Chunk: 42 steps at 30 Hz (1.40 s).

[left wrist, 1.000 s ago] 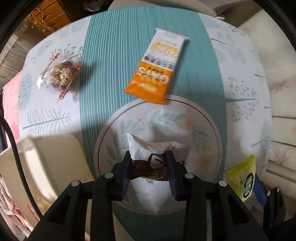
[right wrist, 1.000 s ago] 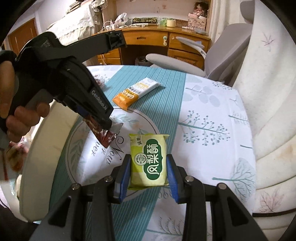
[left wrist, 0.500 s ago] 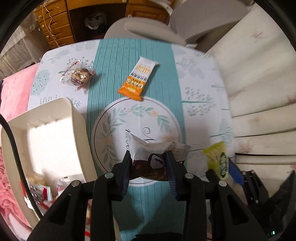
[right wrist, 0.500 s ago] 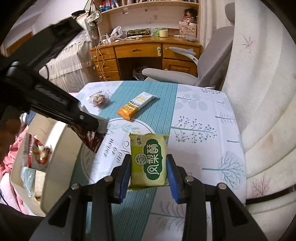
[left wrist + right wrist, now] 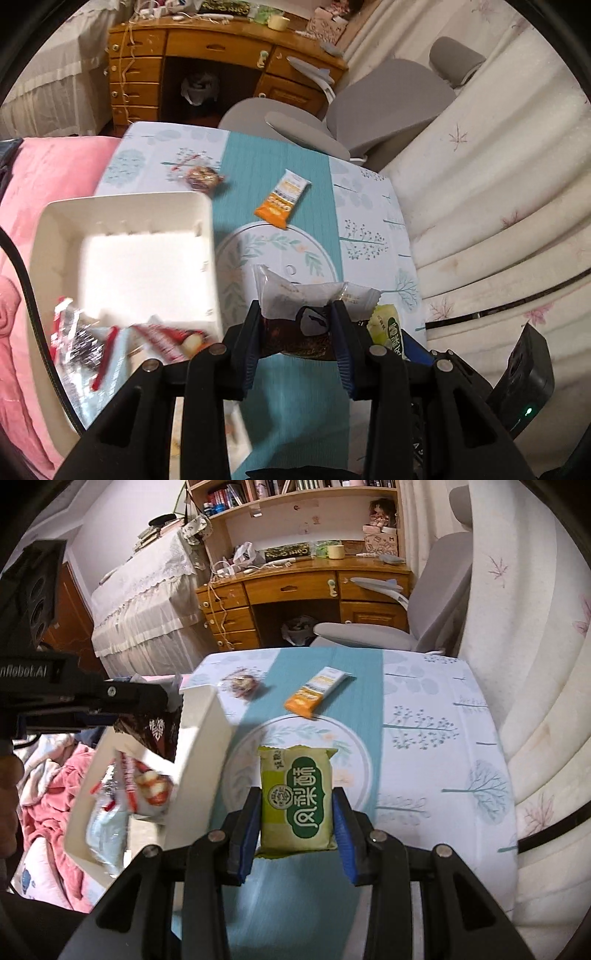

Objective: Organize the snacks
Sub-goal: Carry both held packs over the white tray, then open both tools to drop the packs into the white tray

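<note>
My left gripper (image 5: 297,312) is shut on a dark brown snack packet (image 5: 295,325) with a clear crimped top, held high above the table beside the white bin (image 5: 122,206). In the right wrist view that packet (image 5: 155,731) hangs over the bin's (image 5: 207,738) open top. My right gripper (image 5: 297,797) is shut on a yellow-green pastry packet (image 5: 295,797), lifted over the round print on the tablecloth. An orange oat bar (image 5: 282,201) (image 5: 314,692) and a clear-wrapped nut snack (image 5: 201,176) (image 5: 242,683) lie on the table farther back.
The bin holds several red-and-white packets (image 5: 159,338) at its near end. A grey office chair (image 5: 369,631) and a wooden desk (image 5: 303,587) stand beyond the table. A pink blanket (image 5: 44,173) lies to the left, a white quilted cover (image 5: 535,664) to the right.
Both grippers rose with their packets. The left one swung left and tilted up, so the bin and room came into its view; its packet now hangs over the bin.
</note>
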### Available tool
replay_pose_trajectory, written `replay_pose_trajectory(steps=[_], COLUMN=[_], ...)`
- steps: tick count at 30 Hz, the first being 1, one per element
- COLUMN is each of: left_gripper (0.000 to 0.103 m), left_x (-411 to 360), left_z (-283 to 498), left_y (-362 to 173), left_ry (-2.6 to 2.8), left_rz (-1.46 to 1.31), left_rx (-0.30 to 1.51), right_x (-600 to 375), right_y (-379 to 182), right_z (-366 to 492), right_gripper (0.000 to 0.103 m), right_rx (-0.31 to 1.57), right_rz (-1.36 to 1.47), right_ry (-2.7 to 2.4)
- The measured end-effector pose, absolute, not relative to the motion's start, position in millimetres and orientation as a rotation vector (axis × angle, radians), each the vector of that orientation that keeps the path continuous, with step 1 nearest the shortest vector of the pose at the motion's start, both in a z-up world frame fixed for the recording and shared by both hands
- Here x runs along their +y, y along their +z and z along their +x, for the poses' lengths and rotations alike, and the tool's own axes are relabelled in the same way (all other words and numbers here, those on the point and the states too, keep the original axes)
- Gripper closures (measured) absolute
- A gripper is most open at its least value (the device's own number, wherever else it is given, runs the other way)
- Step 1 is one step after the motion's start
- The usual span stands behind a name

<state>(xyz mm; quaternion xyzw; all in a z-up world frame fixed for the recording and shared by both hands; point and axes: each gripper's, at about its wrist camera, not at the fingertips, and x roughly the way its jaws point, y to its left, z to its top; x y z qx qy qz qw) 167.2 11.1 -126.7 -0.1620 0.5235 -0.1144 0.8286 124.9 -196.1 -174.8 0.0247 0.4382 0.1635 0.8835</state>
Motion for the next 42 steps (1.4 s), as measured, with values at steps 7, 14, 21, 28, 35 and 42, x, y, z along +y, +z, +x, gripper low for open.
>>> replay_pose_trajectory(steps=[7, 14, 21, 28, 35, 42], left_gripper=[0.069, 0.069, 0.068, 0.068, 0.047, 0.024], left_x=[56.4, 94.7, 133.1, 156.6, 165.1, 171.9], left_z=[127.4, 95.3, 79.0, 76.2, 79.8, 82.8], left_y=[-118.1, -109.7, -109.2, -113.9, -116.5, -116.4], left_ry=[-0.226, -0.238, -0.257, -0.286, -0.302, -0.264], left_rz=[-0.373, -0.351, -0.345, -0.315, -0.278, -0.236], left_rx=[1.078, 1.054, 1.045, 1.060, 1.081, 1.089], right_x=[-157.6, -109.5, -61.9, -29.1, -14.1, -17.2], right_y=[-157.1, -140.5, -131.4, -128.9, -129.1, -135.5], right_z=[101.6, 81.2, 61.7, 44.7, 38.0, 39.4], right_gripper=[0.066, 0.066, 0.066, 0.066, 0.065, 0.055], right_rx=[0.903, 0.877, 0.855, 0.843, 0.835, 0.877], right_rz=[0.101, 0.098, 0.072, 0.053, 0.061, 0.126], right_ry=[0.371, 0.411, 0.439, 0.439, 0.397, 0.359])
